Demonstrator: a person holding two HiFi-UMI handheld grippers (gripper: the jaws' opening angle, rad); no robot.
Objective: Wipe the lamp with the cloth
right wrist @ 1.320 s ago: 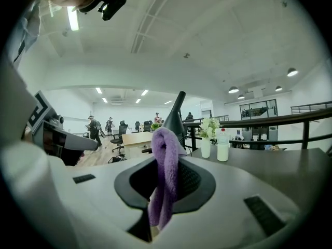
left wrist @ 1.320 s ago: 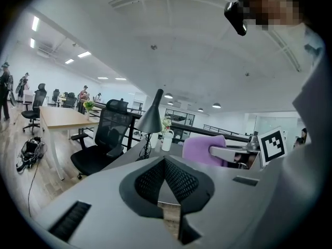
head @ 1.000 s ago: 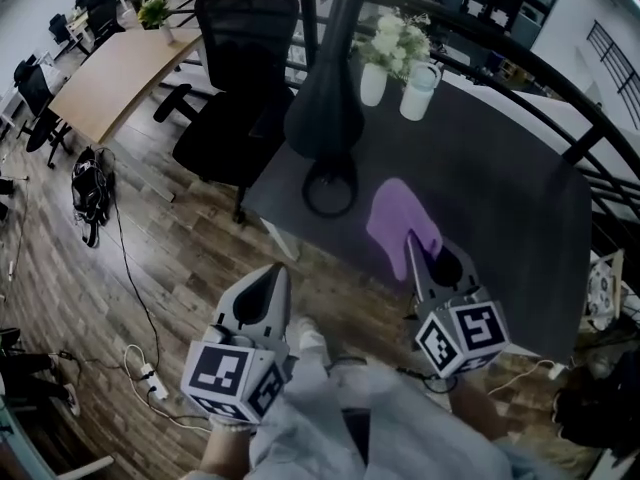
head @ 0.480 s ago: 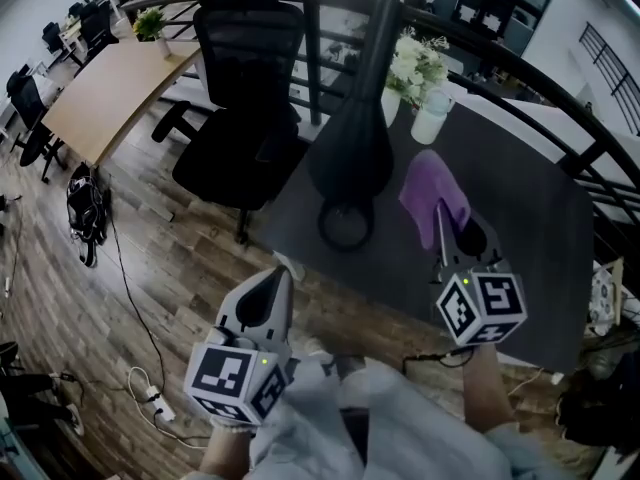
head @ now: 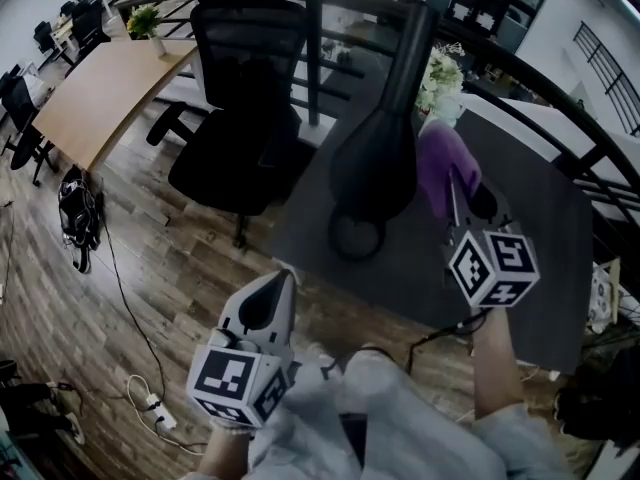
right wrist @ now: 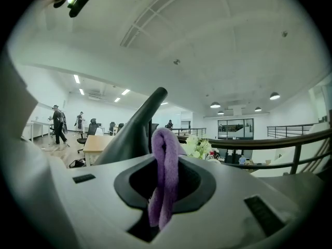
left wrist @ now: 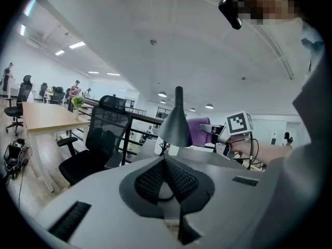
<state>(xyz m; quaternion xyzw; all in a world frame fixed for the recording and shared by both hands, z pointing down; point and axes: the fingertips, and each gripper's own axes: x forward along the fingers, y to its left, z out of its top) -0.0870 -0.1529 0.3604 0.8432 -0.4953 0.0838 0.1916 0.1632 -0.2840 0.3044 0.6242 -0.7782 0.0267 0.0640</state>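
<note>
A dark cone-shaped lamp [head: 378,158] stands on the dark table [head: 520,238], its ring base [head: 357,236] near the table's left edge. My right gripper [head: 455,183] is shut on a purple cloth [head: 443,168], held up just right of the lamp shade. In the right gripper view the cloth [right wrist: 165,178] hangs folded between the jaws, with the lamp [right wrist: 136,128] close behind on the left. My left gripper [head: 262,303] hangs low over the floor, shut and empty. The left gripper view shows the lamp [left wrist: 176,126] and the cloth [left wrist: 197,132] far ahead.
White flowers [head: 440,73] stand in a vase behind the lamp. A black office chair [head: 240,118] sits left of the table. A wooden desk [head: 105,78] is further left. A railing [head: 560,88] curves behind the table. Cables [head: 150,403] lie on the wooden floor.
My right gripper has lifted the purple cloth off the table and carried it up and away toward the lamp shade. The left gripper has stayed put.
</note>
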